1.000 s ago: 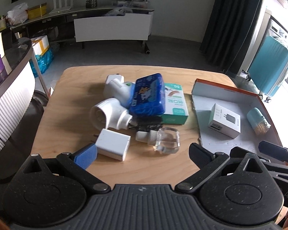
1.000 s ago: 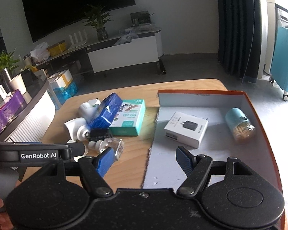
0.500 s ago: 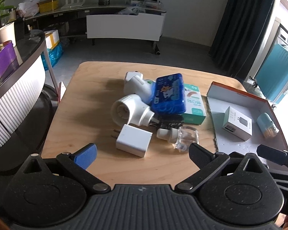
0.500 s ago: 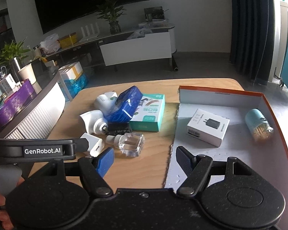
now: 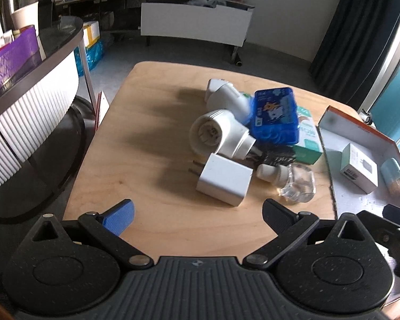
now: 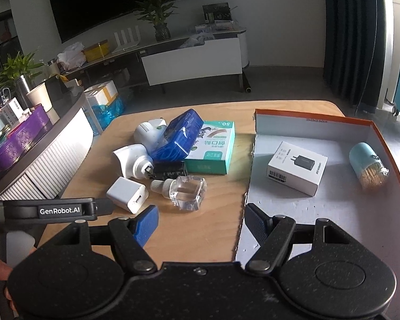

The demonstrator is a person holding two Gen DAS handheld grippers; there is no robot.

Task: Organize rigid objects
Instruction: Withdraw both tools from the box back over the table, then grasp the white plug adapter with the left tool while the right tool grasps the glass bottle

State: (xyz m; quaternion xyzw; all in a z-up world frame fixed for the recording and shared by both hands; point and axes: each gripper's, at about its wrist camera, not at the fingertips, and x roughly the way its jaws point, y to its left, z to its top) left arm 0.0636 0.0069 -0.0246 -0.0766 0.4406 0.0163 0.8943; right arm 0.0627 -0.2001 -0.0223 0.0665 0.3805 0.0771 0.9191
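Both grippers are hanging released and empty: the left gripper (image 5: 197,209) with jaws spread just short of the white charger (image 5: 224,182), the right gripper (image 6: 200,221) spread over the tray's (image 6: 381,133) near-left edge. The charger is lying at the front of the pile on the table (image 5: 146,165), touching the glass bottle (image 5: 296,184); a boxed charger (image 6: 297,166) and a teal jar (image 6: 366,164) are already sitting in the tray. A good grasp is probably calling for squaring the left jaws across the charger's flat sides, clear of its prongs and the bottle. Compared with a second ago, the left view is sitting further left and closer to the pile; the right is barely changing
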